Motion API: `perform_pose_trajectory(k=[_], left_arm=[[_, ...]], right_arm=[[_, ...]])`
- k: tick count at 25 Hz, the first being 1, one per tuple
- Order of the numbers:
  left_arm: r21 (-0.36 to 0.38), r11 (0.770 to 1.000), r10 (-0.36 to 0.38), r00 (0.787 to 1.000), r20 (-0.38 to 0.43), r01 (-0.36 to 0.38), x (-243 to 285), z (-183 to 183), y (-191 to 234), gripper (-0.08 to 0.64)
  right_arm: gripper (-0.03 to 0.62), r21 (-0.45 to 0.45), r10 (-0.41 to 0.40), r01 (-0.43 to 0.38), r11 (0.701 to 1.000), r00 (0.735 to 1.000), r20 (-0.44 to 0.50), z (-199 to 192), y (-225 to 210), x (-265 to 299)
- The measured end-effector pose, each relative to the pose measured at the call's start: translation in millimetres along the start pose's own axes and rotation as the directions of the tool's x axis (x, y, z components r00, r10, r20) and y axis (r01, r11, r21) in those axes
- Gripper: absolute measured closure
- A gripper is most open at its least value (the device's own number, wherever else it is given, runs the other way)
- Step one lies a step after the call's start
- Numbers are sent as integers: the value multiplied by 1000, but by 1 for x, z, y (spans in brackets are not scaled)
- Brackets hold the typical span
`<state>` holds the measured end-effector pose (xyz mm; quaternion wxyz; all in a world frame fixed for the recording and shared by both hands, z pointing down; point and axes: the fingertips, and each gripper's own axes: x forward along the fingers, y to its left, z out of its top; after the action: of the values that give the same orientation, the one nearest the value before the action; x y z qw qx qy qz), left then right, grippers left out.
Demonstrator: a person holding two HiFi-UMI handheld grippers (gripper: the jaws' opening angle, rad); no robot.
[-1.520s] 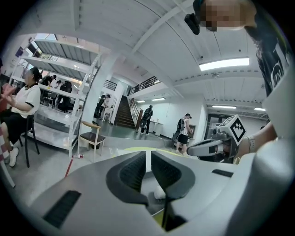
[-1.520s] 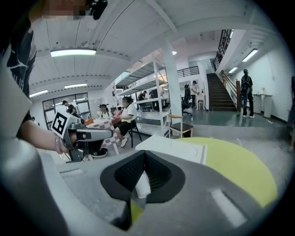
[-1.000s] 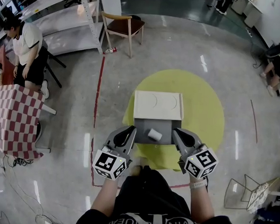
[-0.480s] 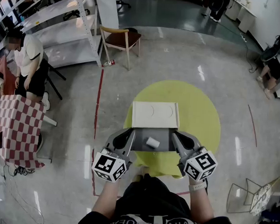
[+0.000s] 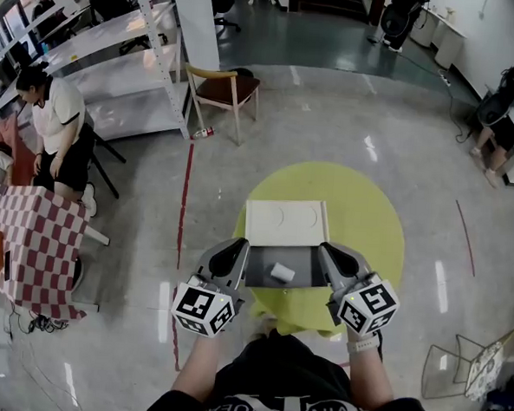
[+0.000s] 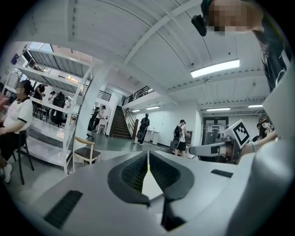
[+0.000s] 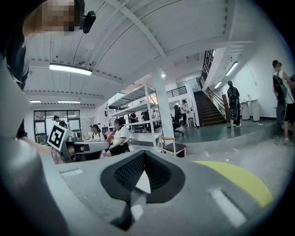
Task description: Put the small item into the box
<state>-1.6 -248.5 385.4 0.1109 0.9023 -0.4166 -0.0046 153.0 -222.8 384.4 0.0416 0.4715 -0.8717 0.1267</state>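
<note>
Head view: above the yellow disc (image 5: 369,216), the open grey box (image 5: 309,269) hangs between my left tool (image 5: 237,253) and right tool (image 5: 330,257), with the small white item (image 5: 282,270) lying inside. Only the gripper views show each tool clamped on a pale sliver of wall.
</note>
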Motion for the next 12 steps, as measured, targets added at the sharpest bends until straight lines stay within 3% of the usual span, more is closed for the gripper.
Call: perform_pose_trajectory(k=[12], left_arm=[[30,1000,8,999,43,-9,0,24,4,540]], right_arm=[[586,-30,-3,5,1000,998,57,26,-1,0]])
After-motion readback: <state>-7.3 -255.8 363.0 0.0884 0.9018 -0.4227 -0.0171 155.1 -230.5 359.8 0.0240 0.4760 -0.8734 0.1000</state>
